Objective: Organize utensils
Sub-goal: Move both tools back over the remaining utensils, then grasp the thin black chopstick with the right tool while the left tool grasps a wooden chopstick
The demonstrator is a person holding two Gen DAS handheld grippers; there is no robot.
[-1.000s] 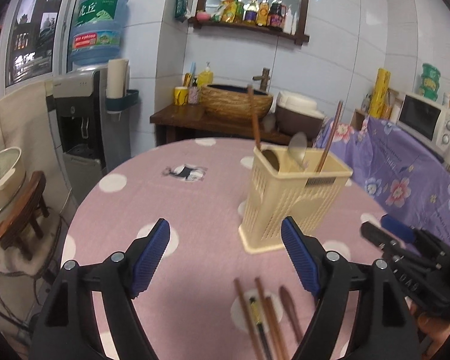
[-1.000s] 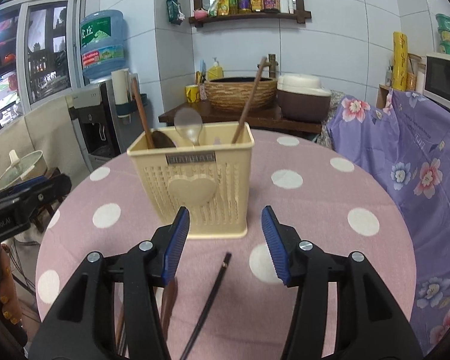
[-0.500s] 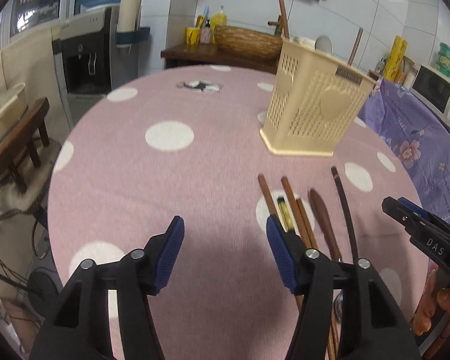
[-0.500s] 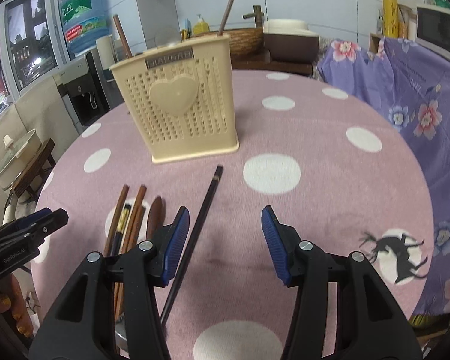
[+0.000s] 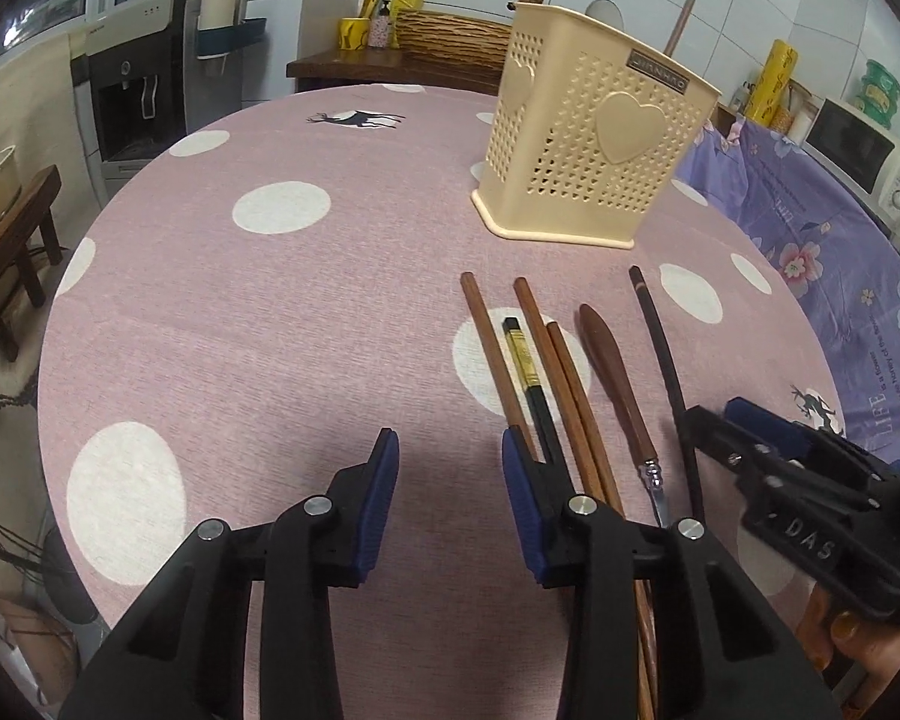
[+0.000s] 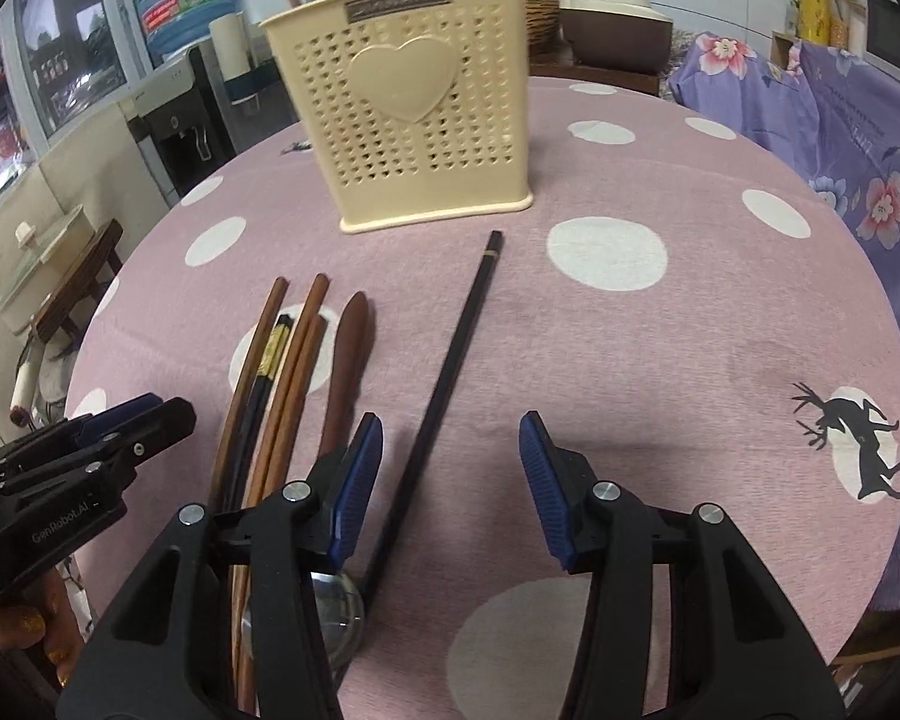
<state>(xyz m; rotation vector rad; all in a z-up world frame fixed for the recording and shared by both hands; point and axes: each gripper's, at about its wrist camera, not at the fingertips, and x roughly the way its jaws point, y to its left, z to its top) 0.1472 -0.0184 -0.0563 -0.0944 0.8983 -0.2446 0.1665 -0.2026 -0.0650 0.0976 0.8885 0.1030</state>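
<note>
Both tongs released, nothing held. Left tongs [image 5: 450, 474] hang low over the table [image 5: 270, 330], bottom centre of the left view; right tongs [image 6: 450, 456] bottom centre of the right view.

Task things: loose utensils lie flat on the polka-dot cloth, centre to lower centre of both views, just in front of the cream holder [image 6: 414, 102], which stands upright in the upper middle of the frame with handles already sticking out of its top.
- brown chopsticks [image 5: 492, 354] plus black-and-gold chopstick [image 5: 525, 360], bunched and touching
- wooden-handled utensil [image 5: 609, 366] just to their right in the left view
- black chopstick [image 6: 456, 348] lying apart, running between the right fingers [image 6: 354, 480]

Long axes: all run roughly bottom-to-top of frame, far ends pointing at the holder base. The black one leans right toward its top end.

Likely step: right tongs pick the black chopstick. Advice: straddle it across its width around mid-length so it doesn't swing, clench firmly since it's thin and flat on cloth, then tip it upright before lowering into the holder. The bunched ones are better taken one at a time.
</note>
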